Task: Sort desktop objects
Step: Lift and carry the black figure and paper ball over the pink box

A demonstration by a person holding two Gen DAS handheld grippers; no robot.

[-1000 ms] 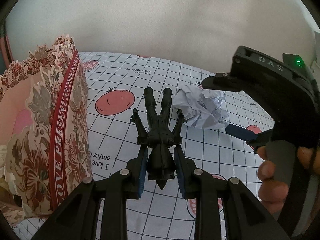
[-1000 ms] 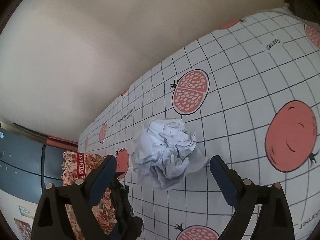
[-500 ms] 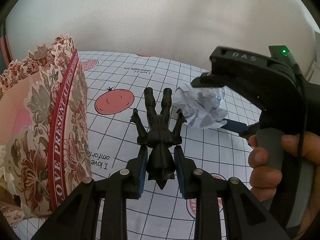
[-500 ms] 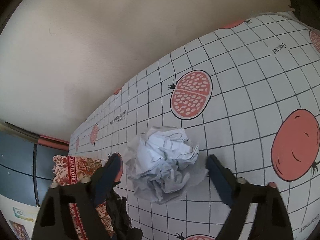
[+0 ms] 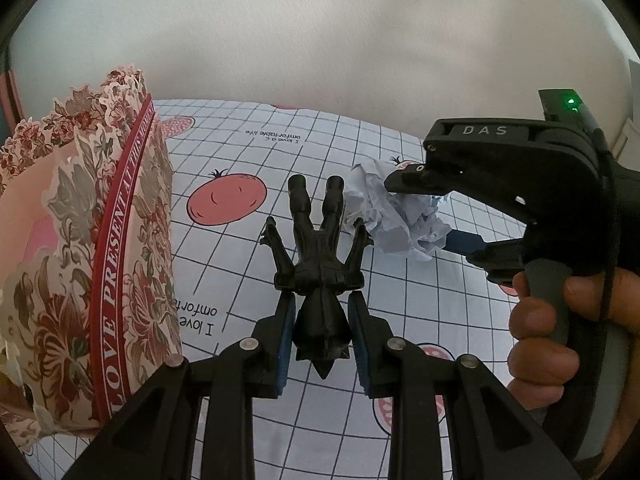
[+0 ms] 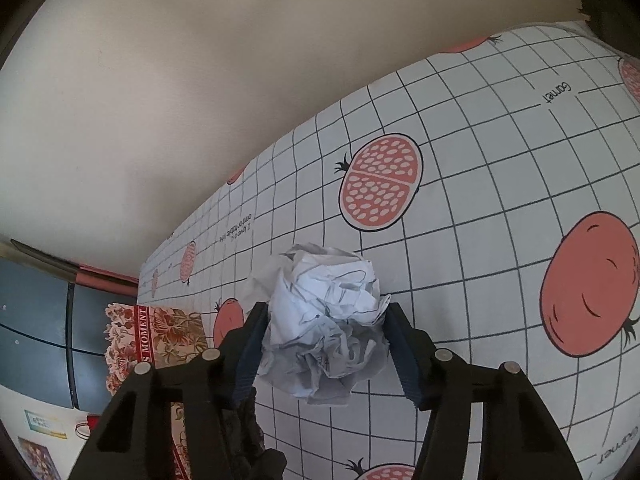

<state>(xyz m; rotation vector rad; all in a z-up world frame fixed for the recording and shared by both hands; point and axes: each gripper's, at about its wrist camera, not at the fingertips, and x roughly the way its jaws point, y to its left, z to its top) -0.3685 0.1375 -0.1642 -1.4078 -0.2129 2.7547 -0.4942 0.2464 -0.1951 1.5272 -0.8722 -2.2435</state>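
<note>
- Left hand-held gripper point(image 5: 322, 338): clamped on the black figurine point(image 5: 318, 276), gripping its head end; legs point away, over the table point(image 5: 248, 272).
- Right hand-held gripper point(image 6: 325, 346): jaws closing around the crumpled paper ball point(image 6: 324, 320); both pads touch its sides.
- Paper ball sits on the checked pomegranate-print tablecloth, just beside the figurine's legs.
- Floral paper bag point(image 5: 80, 260) stands left of the figurine.
- A hand point(image 5: 560, 340) grips the right handle.

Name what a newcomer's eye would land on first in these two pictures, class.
A black toy figure lies clamped in the left tool, beside a floral paper bag. To its right, the right tool is closing around a crumpled paper ball on the pomegranate-print tablecloth.
</note>
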